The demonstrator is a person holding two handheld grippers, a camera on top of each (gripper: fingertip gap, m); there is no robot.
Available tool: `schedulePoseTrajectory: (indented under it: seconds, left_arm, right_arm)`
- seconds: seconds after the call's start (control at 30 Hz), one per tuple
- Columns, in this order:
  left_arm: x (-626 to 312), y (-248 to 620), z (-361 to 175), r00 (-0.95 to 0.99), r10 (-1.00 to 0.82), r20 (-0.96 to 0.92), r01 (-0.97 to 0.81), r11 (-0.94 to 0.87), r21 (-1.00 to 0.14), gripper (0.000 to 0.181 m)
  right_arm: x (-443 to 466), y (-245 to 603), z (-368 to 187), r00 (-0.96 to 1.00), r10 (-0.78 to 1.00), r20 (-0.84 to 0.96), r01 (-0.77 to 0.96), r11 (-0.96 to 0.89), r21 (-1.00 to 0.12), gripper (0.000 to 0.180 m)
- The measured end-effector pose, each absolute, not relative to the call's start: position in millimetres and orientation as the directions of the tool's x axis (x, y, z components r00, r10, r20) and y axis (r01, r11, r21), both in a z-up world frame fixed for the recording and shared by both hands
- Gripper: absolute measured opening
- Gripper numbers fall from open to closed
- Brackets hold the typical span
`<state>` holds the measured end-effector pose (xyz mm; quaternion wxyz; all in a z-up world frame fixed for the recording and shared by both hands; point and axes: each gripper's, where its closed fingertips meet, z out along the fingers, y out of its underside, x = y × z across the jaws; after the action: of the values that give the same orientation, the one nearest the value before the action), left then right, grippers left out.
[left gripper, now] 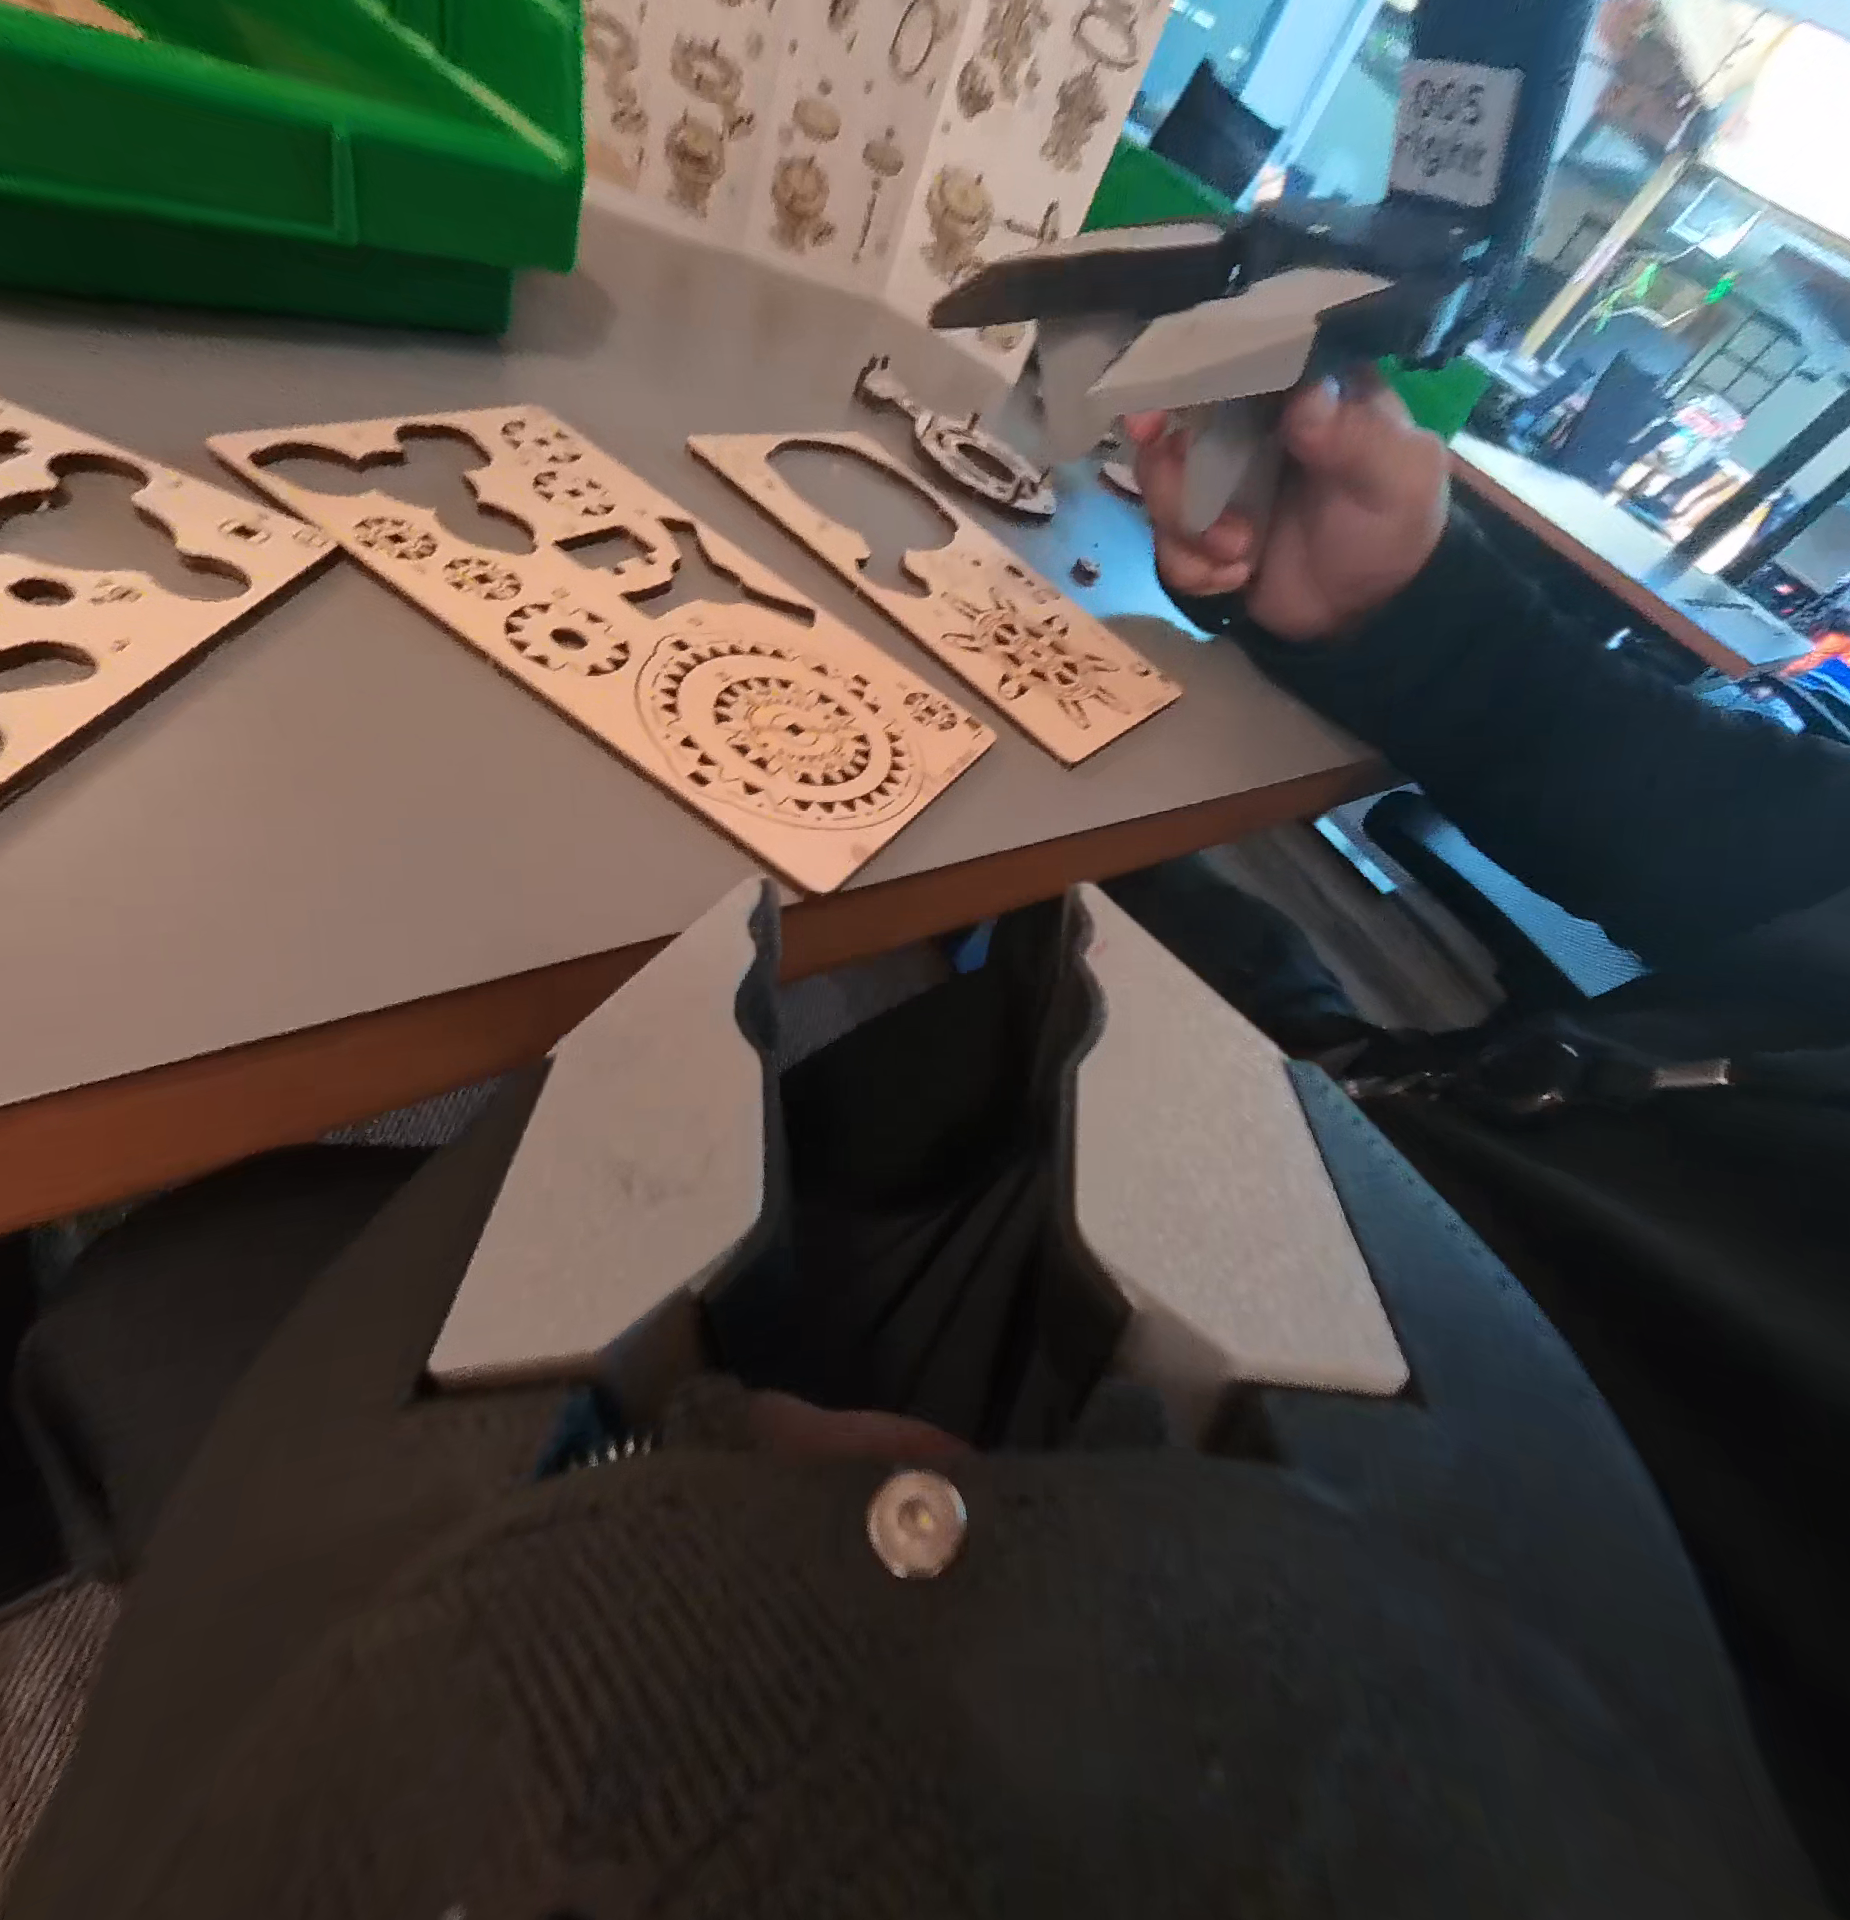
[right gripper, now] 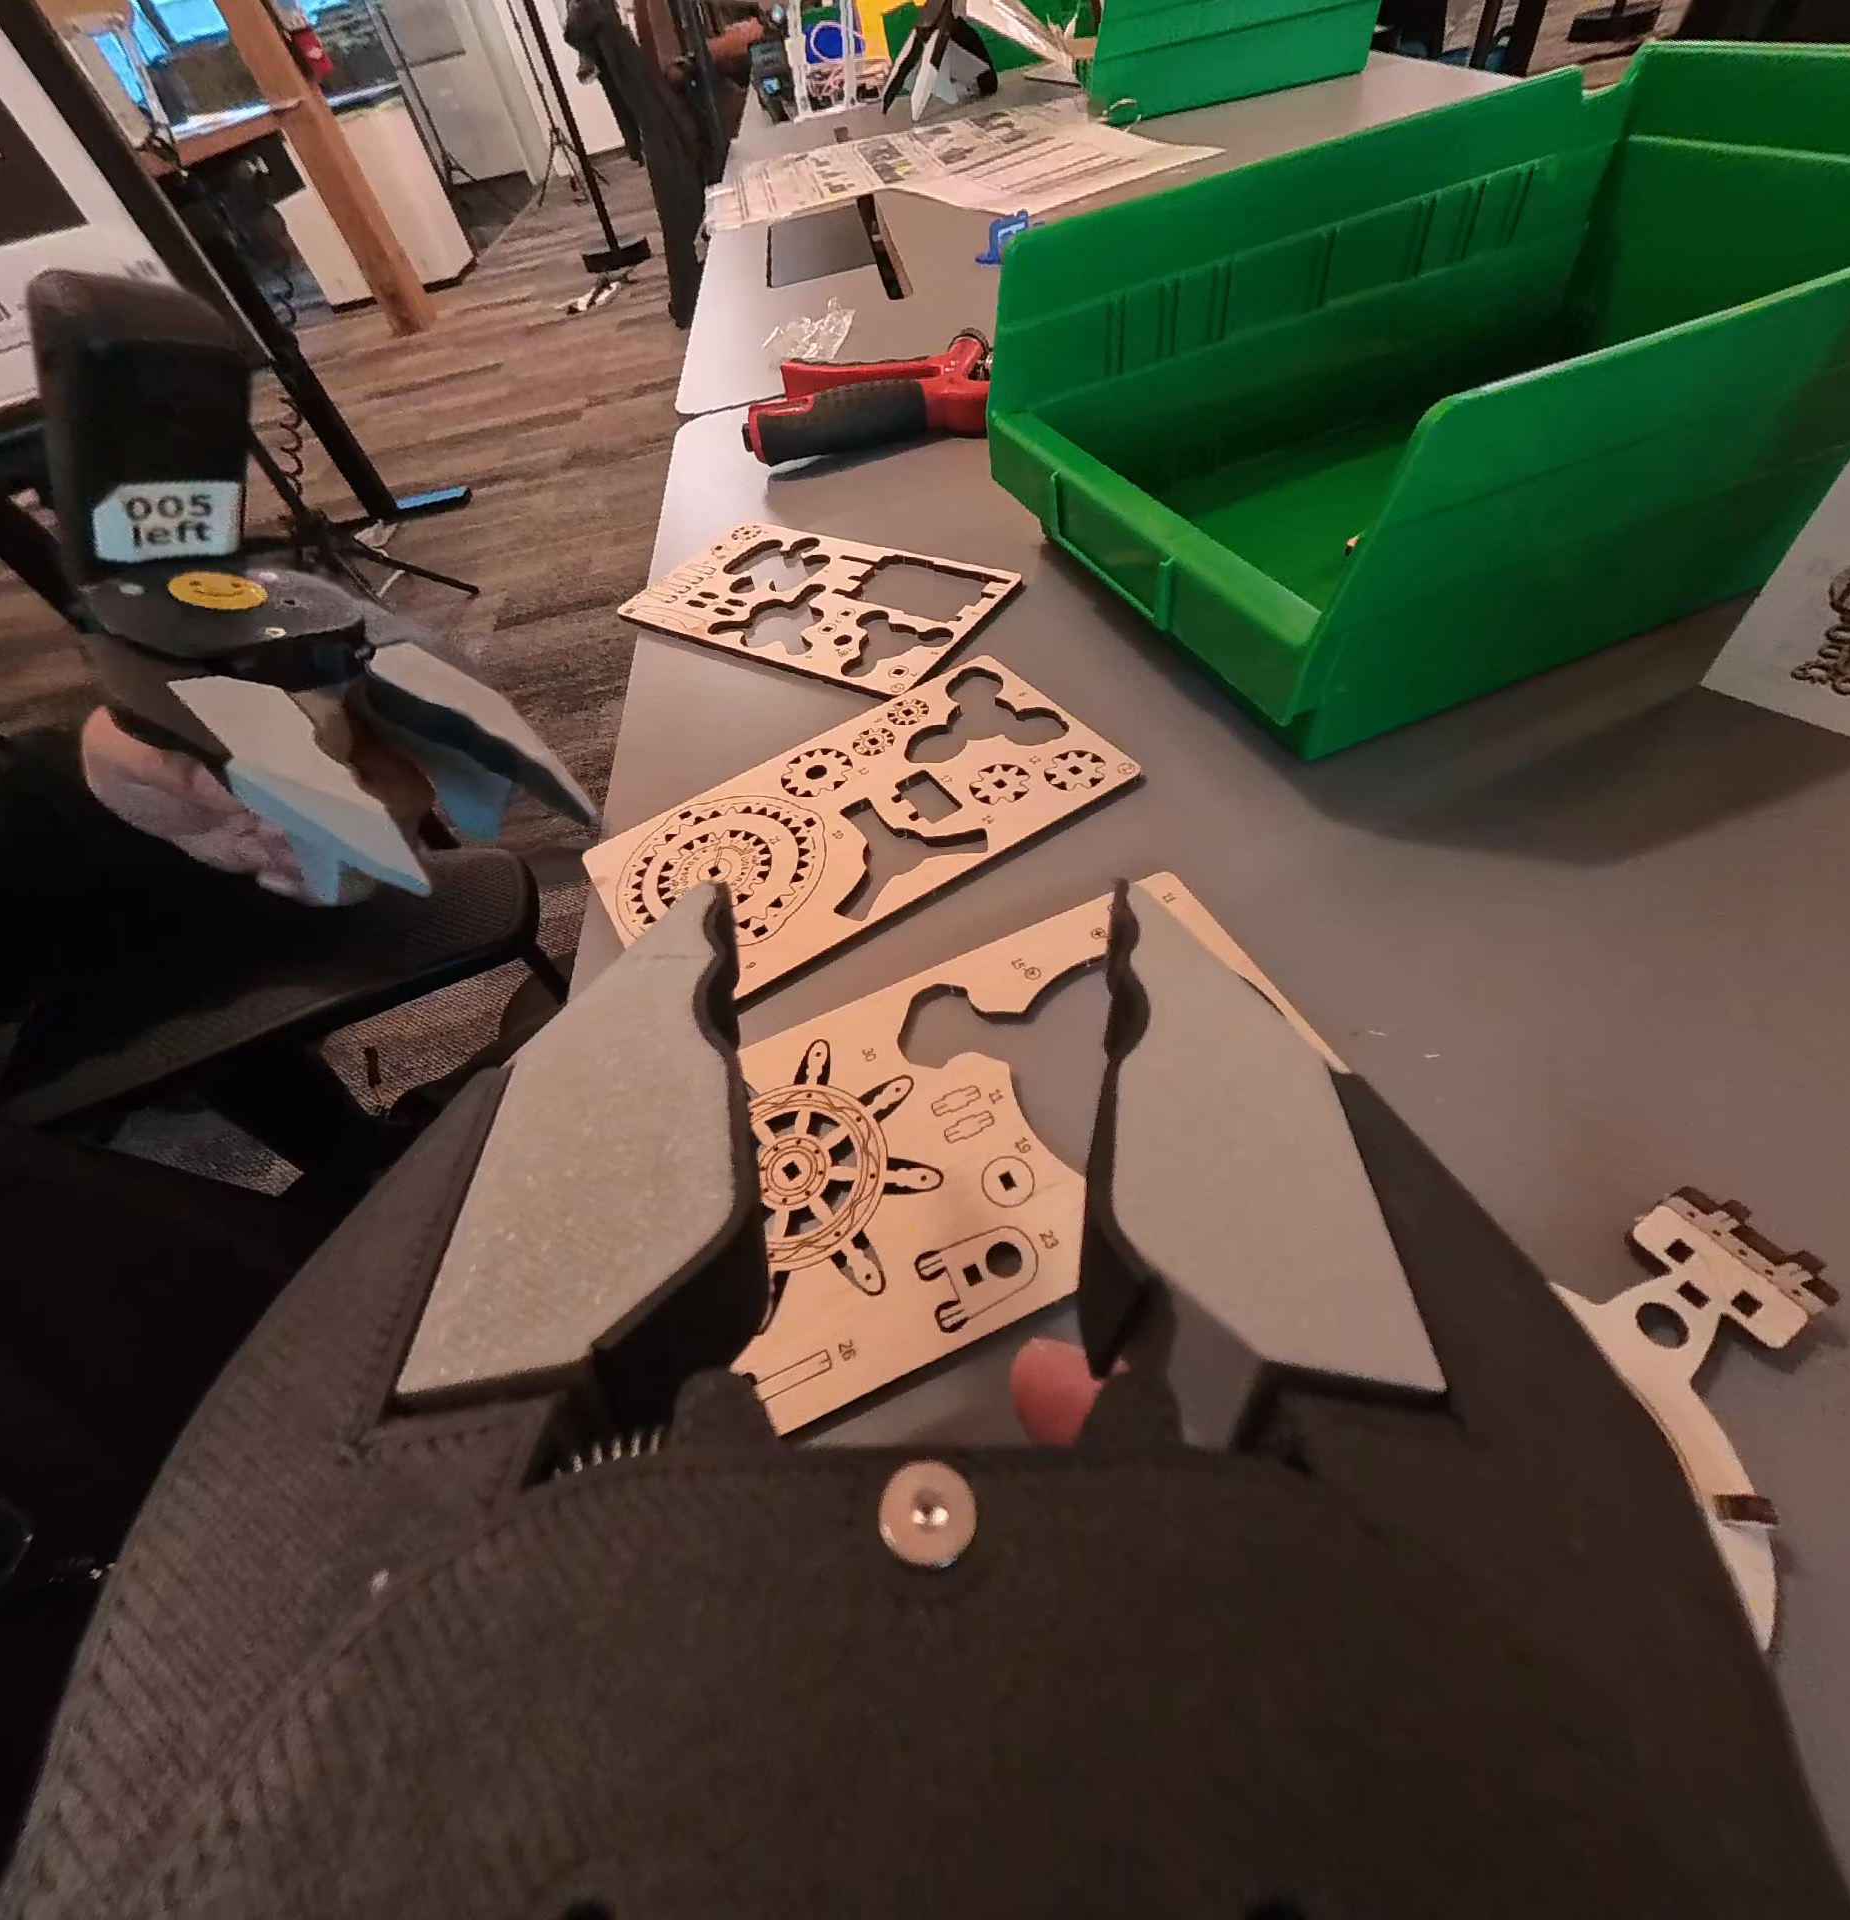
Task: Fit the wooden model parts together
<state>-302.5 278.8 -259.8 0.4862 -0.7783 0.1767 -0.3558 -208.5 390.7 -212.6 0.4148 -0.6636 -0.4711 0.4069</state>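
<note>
Grey-padded jaws stand wide apart and hold nothing on both tools: the right gripper (right gripper: 926,935) hangs over the near sheet (right gripper: 900,1174) of thin laser-cut plywood, the one bearing a ship's-wheel pattern, while the left gripper (left gripper: 916,914) is held off the near edge of the grey table (left gripper: 308,862), above the seated person's lap. Beyond the near sheet lie a gear sheet (right gripper: 859,810) and a third sheet (right gripper: 817,608) with most of its pieces already punched out, in a row running away to the far left. Loose wooden parts (right gripper: 1721,1283), notched and already freed, rest on the table at the right gripper's right side, with a ring-shaped piece (left gripper: 978,462) visible beneath that gripper in the left wrist view. A green bin (right gripper: 1420,436) sits at the far right, a red-handled tool (right gripper: 869,405) behind it. Such plywood is likely light and stiff yet brittle at its thin spokes and tabs, so a loose part seems best pinched across its broad solid body, flat faces against the pads, rather than by a slender arm; lying flat, it may need an edge tipped up first.
</note>
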Motion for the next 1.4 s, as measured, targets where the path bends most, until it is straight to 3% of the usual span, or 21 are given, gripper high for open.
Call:
schedulePoseTrajectory:
  seconds: [0.27, 0.47, 0.77, 1.03, 1.4]
  left_arm:
    - [-289, 275, -254, 0.662, -0.693, 0.287, 0.073, -0.322, -0.944, 0.047]
    - [-294, 277, -249, 0.632, -0.7, 0.331, 0.134, -0.322, -0.937, 0.046]
    - [-284, 271, -247, 0.625, -0.75, 0.217, 0.053, -0.236, -0.97, 0.045]
    - [-311, 281, -234, 0.674, -0.684, 0.279, 0.199, -0.196, -0.96, 0.04]
    - [-322, 264, -242, 0.763, -0.591, 0.262, 0.172, -0.205, -0.964, 0.04]
  right_arm:
    - [-208, 395, -216, 0.243, 0.959, -0.143, 0.292, -0.213, -0.932, 0.069]
    - [-209, 399, -217, 0.26, 0.957, -0.131, 0.293, -0.207, -0.933, 0.069]
    - [-206, 409, -214, 0.29, 0.945, -0.152, 0.26, -0.231, -0.938, 0.069]
    - [-205, 409, -212, 0.294, 0.945, -0.145, 0.252, -0.223, -0.942, 0.069]
    - [-210, 389, -201, 0.24, 0.963, -0.123, 0.225, -0.178, -0.958, 0.068]
